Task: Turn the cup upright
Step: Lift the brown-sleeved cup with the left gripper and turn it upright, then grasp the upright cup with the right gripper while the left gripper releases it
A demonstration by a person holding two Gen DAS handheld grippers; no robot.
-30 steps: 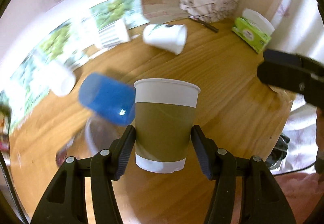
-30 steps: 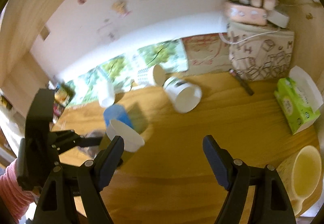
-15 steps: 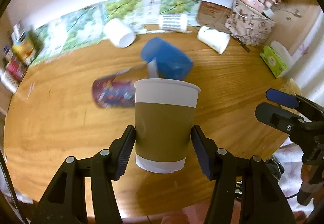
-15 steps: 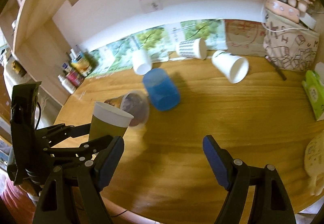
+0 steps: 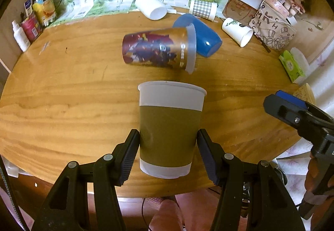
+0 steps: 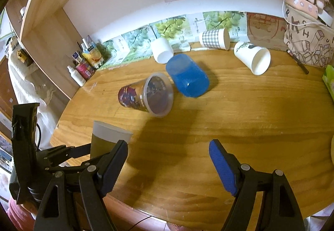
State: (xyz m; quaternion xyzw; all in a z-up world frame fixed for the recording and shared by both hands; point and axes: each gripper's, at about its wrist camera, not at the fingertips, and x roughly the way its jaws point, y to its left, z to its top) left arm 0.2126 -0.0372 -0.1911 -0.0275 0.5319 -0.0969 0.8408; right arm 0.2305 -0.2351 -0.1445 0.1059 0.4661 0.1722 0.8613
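1. My left gripper clamps the brown-sleeved paper cup by its sides, mouth up, at the near edge of the wooden table.
2. My right gripper hangs spread wide with nothing in it, to the right of the cup.
3. Beyond, a printed plastic cup lies on its side, touching a tipped blue cup.
4. Farthest back, 3 more cups lie tipped: a plain white cup, a checked cup and a leaf-print cup.
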